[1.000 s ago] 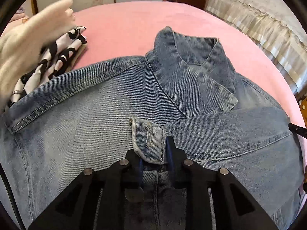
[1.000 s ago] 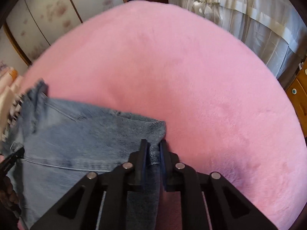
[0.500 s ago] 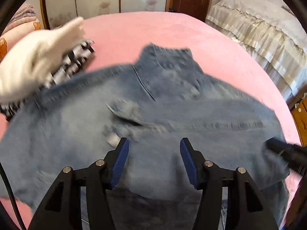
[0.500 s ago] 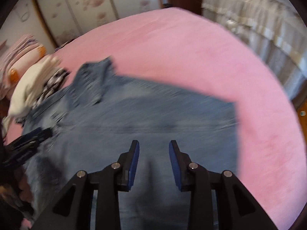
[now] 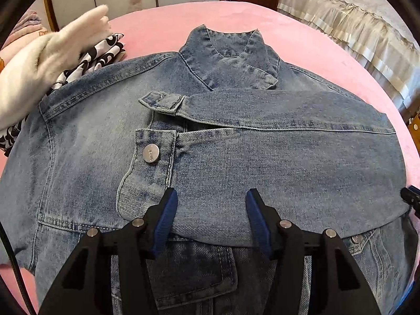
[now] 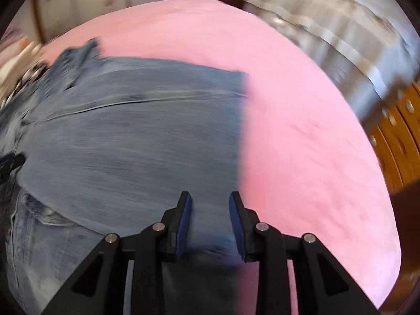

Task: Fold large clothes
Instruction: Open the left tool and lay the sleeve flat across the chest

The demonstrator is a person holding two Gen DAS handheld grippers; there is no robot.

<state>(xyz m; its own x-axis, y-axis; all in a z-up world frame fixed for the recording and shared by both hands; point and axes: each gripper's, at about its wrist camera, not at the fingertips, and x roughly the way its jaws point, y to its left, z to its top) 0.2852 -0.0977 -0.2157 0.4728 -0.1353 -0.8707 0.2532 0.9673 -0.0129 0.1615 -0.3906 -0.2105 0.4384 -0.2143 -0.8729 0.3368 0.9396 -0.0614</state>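
A blue denim jacket (image 5: 86, 141) lies flat on the pink blanket (image 5: 168, 21), collar (image 5: 231, 55) at the far side. One sleeve (image 5: 288, 147) is folded across its chest, the buttoned cuff (image 5: 152, 155) near the middle. My left gripper (image 5: 211, 202) hovers open above the folded sleeve, nothing between its blue pads. In the blurred right wrist view the jacket (image 6: 131, 141) fills the left half. My right gripper (image 6: 210, 204) is over the jacket's right edge, its jaws opening, with no cloth between them.
A folded black-and-white patterned cloth (image 5: 102, 52) and a fluffy white garment (image 5: 44, 60) lie at the jacket's left shoulder. A bed with a cream frilled cover (image 5: 354, 18) stands at the right. Wooden drawers (image 6: 399, 136) stand beyond the blanket's right edge.
Both grippers have let go of the denim and opened. The left one drew back from the cuff, which now lies flat. The right one released the sleeve fold and pulled back over the jacket.
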